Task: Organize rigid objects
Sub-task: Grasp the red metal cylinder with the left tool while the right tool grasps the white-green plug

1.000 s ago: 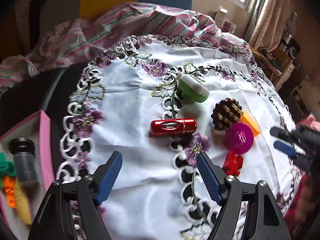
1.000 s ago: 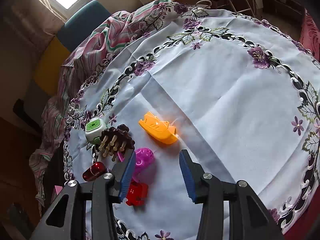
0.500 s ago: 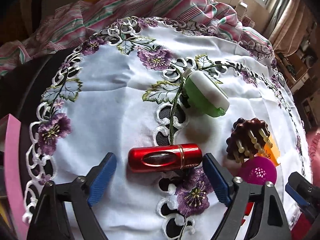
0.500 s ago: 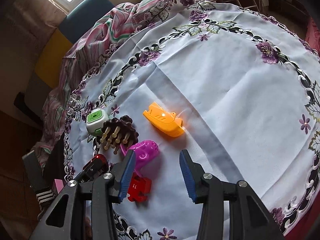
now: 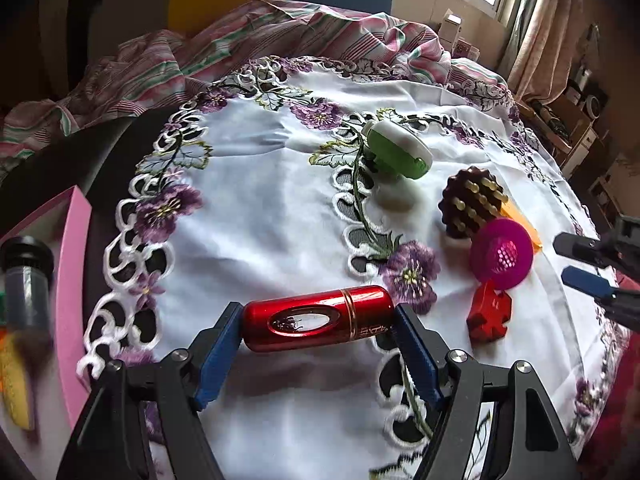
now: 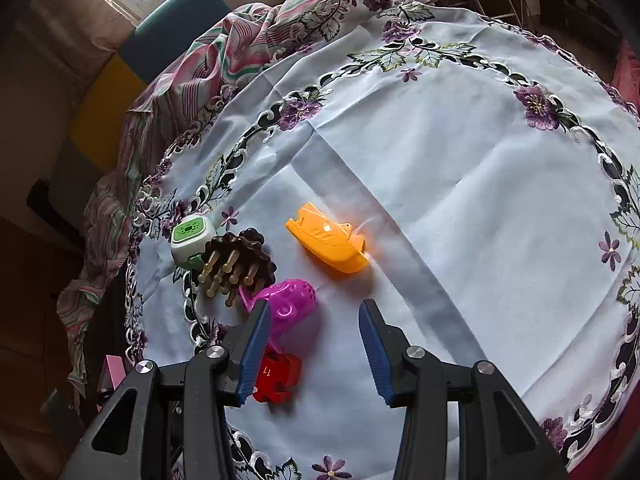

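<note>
A shiny red cylinder (image 5: 344,312) lies crosswise between the blue pads of my left gripper (image 5: 318,316), which is shut on its two ends just above the white embroidered tablecloth (image 5: 260,220). My right gripper (image 6: 314,308) hangs open over the cloth with nothing between its fingers, and it also shows at the right edge of the left wrist view. Just beyond its left finger lie a magenta strainer (image 6: 290,300) and a red puzzle piece (image 6: 278,376). Further off are an orange boat (image 6: 328,242), a brown pegged brush (image 6: 236,264) and a green-and-white device (image 6: 188,238).
A pink box (image 5: 74,280) stands off the cloth's left edge, holding a black-capped grey vial (image 5: 26,276) and yellow and orange pieces. Striped fabric (image 5: 280,36) is bunched at the far side, with a blue and yellow chair behind it.
My left gripper went forward to the red cylinder, took it by its ends and drew back with it toward the near edge. The right gripper stayed put.
</note>
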`<action>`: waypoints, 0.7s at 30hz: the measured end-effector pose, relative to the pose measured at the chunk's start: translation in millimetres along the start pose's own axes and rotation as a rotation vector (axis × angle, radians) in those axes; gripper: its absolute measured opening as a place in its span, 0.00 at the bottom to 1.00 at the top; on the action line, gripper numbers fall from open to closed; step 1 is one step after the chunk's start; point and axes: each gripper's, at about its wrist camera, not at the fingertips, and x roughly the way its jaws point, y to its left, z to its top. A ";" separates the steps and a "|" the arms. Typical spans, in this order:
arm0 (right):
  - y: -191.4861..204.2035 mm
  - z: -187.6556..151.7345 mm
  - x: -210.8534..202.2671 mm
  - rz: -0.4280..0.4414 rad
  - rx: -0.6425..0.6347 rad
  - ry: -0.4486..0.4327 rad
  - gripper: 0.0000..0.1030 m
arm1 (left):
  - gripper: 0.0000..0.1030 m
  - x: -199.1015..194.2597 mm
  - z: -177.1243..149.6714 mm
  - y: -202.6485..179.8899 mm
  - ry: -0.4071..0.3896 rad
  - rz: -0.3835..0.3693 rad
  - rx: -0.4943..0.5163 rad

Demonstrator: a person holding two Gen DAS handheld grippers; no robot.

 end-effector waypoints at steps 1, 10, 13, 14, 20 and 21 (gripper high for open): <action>0.5 -0.2 0.1 -0.006 -0.005 0.000 0.44 | 0.73 -6.8 -6.1 2.1 -0.006 -0.005 0.000; 41.7 -10.4 -4.0 0.023 -0.198 -0.022 0.45 | 0.73 -62.5 -35.4 25.3 -0.067 -0.033 0.009; 75.8 -6.2 4.4 0.034 -0.306 -0.001 0.47 | 0.73 -73.6 -37.2 33.7 -0.087 -0.038 0.001; 88.1 -3.2 7.5 0.038 -0.343 -0.004 0.48 | 0.73 -76.5 -37.5 37.3 -0.091 -0.042 -0.008; 158.8 25.3 49.8 -0.014 -0.555 0.044 0.51 | 0.73 -92.9 -39.4 61.3 -0.114 -0.043 -0.063; 168.6 30.3 60.9 -0.037 -0.588 0.063 0.51 | 0.73 -94.7 -39.6 65.1 -0.116 -0.040 -0.071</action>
